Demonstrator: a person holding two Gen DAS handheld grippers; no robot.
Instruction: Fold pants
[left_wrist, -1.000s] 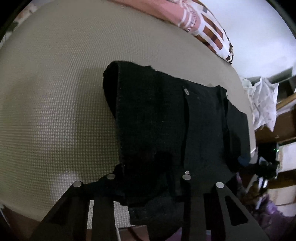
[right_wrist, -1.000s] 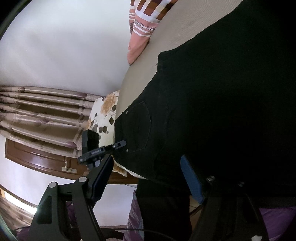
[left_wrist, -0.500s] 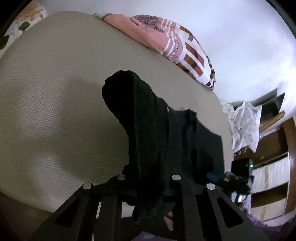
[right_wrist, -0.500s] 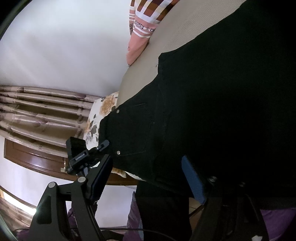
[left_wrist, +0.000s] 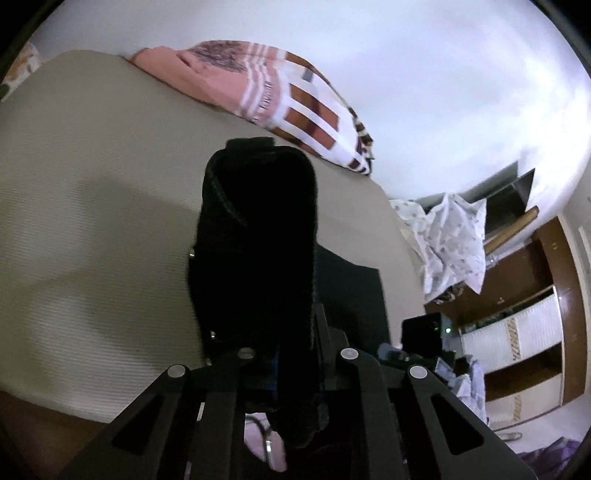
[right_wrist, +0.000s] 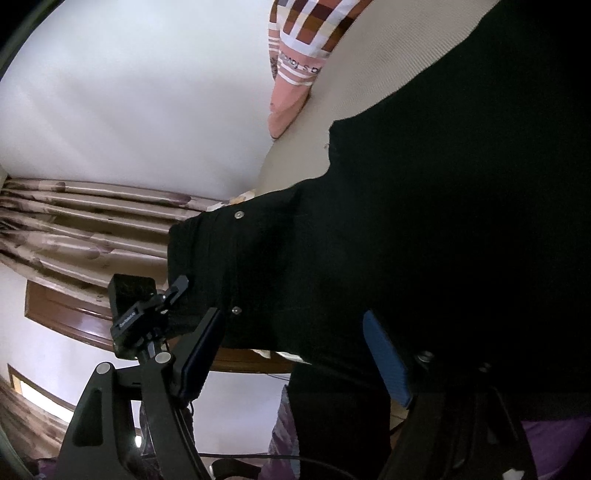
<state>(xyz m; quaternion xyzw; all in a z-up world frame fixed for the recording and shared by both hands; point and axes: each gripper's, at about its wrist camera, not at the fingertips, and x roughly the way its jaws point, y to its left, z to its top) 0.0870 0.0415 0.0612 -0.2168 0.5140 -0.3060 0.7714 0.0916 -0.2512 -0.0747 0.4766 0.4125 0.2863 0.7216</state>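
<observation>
Left tongs (left_wrist: 291, 354) pinch a bunched fold of black pants (left_wrist: 258, 240), lifted above the beige bed (left_wrist: 92, 221); right tongs (right_wrist: 291, 354) spread wide, pants (right_wrist: 424, 240) draped between their fingers; a striped pink cloth (left_wrist: 277, 96) lies beyond.

A home bedroom: beige mattress (left_wrist: 92, 229), striped pillow (left_wrist: 295, 110), curtains (right_wrist: 74, 221), wooden wardrobe (left_wrist: 524, 325).
</observation>
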